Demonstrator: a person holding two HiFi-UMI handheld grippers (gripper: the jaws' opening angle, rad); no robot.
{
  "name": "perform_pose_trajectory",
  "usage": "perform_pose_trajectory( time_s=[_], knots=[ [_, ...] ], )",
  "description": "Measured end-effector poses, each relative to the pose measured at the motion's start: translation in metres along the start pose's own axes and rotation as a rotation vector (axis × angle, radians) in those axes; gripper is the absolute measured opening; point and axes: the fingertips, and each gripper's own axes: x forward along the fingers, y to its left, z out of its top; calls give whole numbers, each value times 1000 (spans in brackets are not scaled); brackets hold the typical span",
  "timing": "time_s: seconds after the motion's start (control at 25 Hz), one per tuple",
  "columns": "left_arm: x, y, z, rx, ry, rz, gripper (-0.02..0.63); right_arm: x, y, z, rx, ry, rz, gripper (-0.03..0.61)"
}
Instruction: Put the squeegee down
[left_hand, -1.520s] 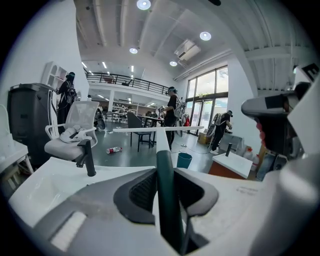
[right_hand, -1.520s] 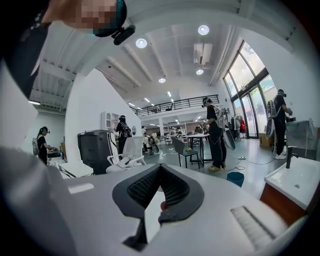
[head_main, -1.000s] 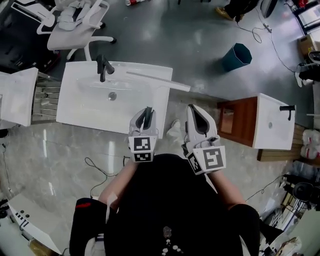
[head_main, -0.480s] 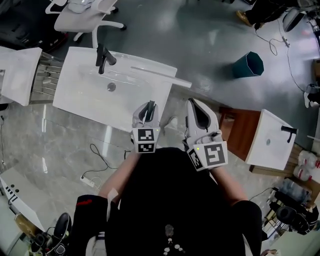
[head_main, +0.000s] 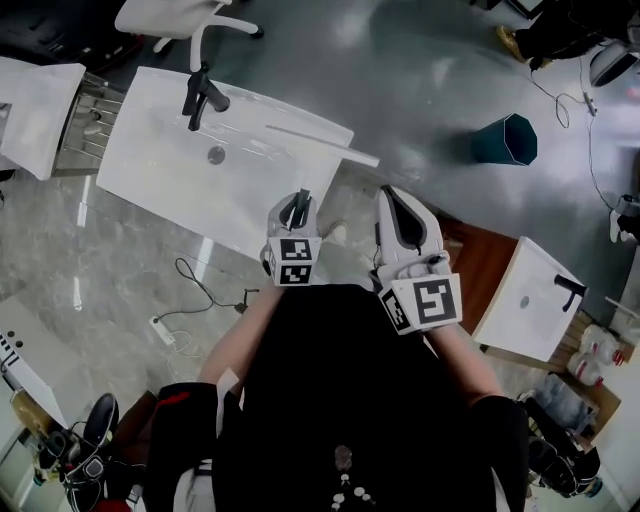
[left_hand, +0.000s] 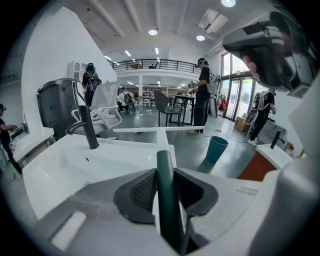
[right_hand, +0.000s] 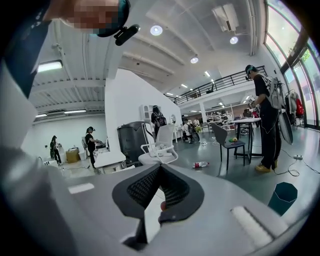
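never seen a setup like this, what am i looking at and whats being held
A person holds a handheld gripper in each hand. The top-down picture comes from a camera on their head. The other two come from cameras riding on each gripper, looking along its jaws. Below is a white sink with a dark faucet. The left gripper is clamped on a squeegee by its dark green handle, with the long white blade reaching over the sink's edge. The right gripper holds nothing, its tips together.

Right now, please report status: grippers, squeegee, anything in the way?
Left gripper shut on squeegee, blade over sink's edge. Right gripper shut, empty. Faucet apart from blade.
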Motion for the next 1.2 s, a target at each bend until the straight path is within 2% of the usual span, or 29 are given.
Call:
perform_pose_trajectory(
  time_s=[0.56, 1.2],
  knots=[
    [55, 1, -29, -53, 87, 65, 101, 13, -32, -10, -24, 56, 69, 3],
    [75, 7, -46, -66, 147, 79, 103, 21, -32, -22, -23, 88, 100, 3]
  ],
)
